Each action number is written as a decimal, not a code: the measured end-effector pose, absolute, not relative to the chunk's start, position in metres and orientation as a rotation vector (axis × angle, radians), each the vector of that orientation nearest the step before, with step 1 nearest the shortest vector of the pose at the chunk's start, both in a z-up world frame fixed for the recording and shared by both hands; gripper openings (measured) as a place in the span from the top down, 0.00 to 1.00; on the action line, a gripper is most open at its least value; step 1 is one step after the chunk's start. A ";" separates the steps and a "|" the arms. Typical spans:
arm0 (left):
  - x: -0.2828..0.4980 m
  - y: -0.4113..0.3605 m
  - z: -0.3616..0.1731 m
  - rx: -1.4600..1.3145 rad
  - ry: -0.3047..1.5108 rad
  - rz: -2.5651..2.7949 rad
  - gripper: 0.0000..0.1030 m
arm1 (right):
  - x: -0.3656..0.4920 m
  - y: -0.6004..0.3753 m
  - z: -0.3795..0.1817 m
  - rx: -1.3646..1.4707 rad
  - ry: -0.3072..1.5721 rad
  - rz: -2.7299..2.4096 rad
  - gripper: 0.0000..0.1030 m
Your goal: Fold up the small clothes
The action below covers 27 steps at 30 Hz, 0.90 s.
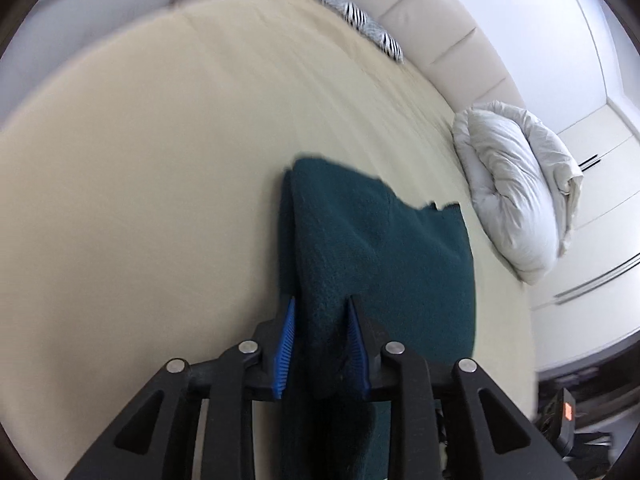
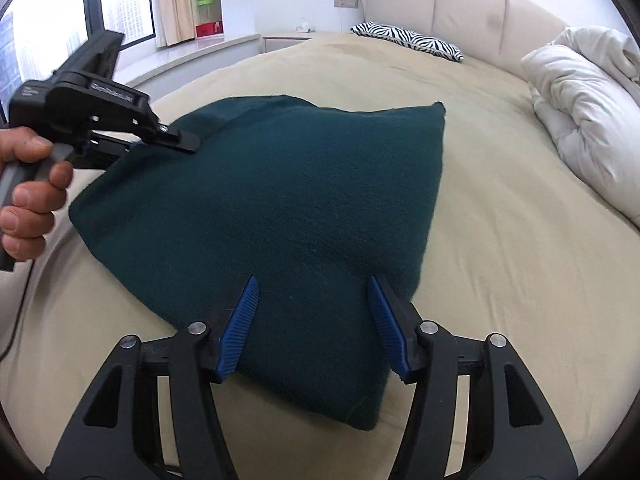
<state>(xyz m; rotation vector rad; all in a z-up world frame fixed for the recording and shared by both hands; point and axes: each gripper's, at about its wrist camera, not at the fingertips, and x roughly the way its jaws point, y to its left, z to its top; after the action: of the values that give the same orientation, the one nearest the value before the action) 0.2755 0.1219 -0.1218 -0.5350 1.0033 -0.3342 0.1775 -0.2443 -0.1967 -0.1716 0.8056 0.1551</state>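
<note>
A dark green knitted garment [image 2: 288, 200] lies folded on the beige bed [image 2: 500, 260]. My left gripper [image 1: 320, 304] is shut on an edge of the garment [image 1: 380, 248], with cloth bunched between its blue pads. In the right wrist view the left gripper [image 2: 188, 142] holds the garment's far left edge, a little raised. My right gripper [image 2: 312, 280] is open, its blue fingers [image 2: 240, 320] straddling the garment's near edge from above.
A rolled white duvet [image 2: 584, 120] lies at the right side by the padded headboard [image 2: 472, 4]. A zebra-print pillow [image 2: 408, 38] sits at the head of the bed. A window and shelf are at the far left.
</note>
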 end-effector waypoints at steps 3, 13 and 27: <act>0.251 0.115 -0.094 -0.412 0.891 -0.294 0.73 | 0.172 -0.253 -0.210 -0.103 0.829 0.152 0.47; 0.249 0.067 -0.134 -0.212 0.887 -0.326 0.96 | 0.164 -0.277 -0.225 0.027 0.879 0.144 0.48; 0.235 0.080 -0.142 -0.253 0.836 -0.403 0.96 | 0.183 -0.318 -0.179 0.510 0.851 0.460 0.50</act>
<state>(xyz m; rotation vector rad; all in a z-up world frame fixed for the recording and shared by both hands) 0.2352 0.0796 -0.1425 -0.2530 0.8360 -0.4030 0.1830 -0.3183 -0.1794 0.5102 0.8513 0.4602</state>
